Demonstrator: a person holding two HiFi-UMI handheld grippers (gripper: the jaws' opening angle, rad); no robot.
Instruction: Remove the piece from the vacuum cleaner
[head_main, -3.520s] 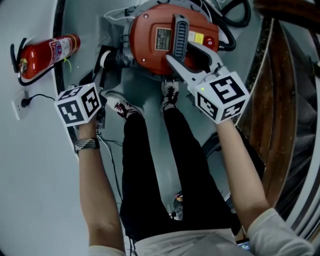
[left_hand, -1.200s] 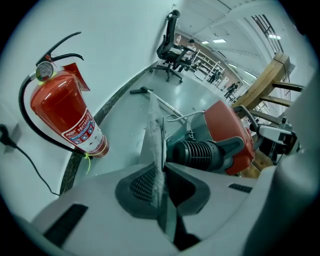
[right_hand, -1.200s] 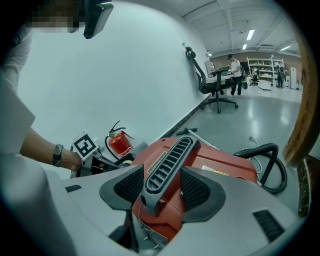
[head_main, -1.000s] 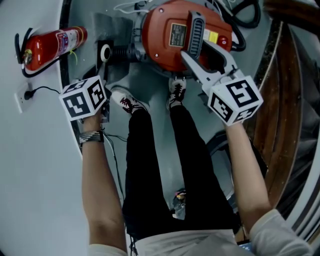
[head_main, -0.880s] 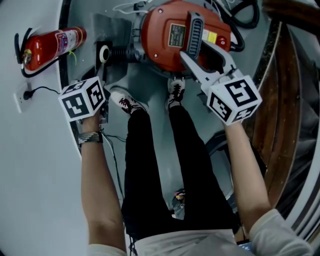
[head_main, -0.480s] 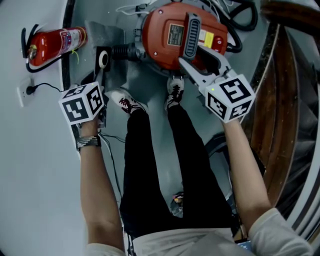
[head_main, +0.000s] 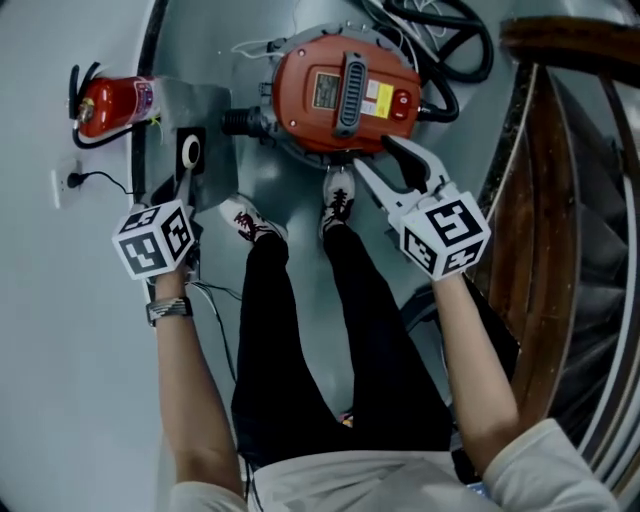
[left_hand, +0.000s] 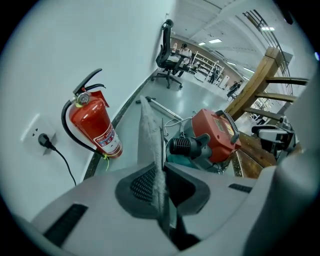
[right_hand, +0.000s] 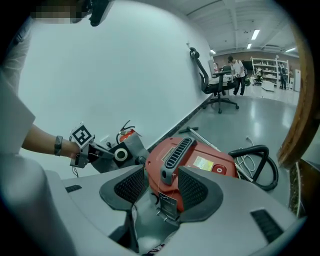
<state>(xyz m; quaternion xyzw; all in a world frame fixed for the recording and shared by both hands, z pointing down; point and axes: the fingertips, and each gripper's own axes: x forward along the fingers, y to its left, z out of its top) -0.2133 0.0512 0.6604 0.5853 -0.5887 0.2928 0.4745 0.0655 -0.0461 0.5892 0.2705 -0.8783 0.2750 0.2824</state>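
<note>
Since the earlier frames, the right hand-held gripper (head_main: 392, 172) has been lifted off the dark ribbed carrying handle (head_main: 348, 95) of the round red vacuum cleaner (head_main: 300, 125). Its jaws are now seen standing apart with nothing clamped, just beside the machine's near edge. The flat grey fabric-like piece (left_hand: 150, 135), with its black collar and white ring (head_main: 190, 152), has been drawn clear of the black ribbed inlet socket (head_main: 238, 122). It is now held apart from the vacuum cleaner, above the grey floor (head_main: 60, 400) and near the red fire extinguisher (head_main: 110, 100).

The left hand-held gripper (left_hand: 161, 175) is clamped on this piece, whose thin sheet is seen edge-on between the pads. The piece is judged to be light, soft and floppy, and liable to fold or tear if it is pulled by the fabric alone. The collar is judged to be the stiff part, so a hold on or just beside it would give the most control. The present grip appears to lie on the sheet just beside the collar.

Both forearms are stretched forward and down. The left hand-held gripper is pointed toward the wall side, the right toward the vacuum cleaner, and the person's legs are seen between them.
</note>
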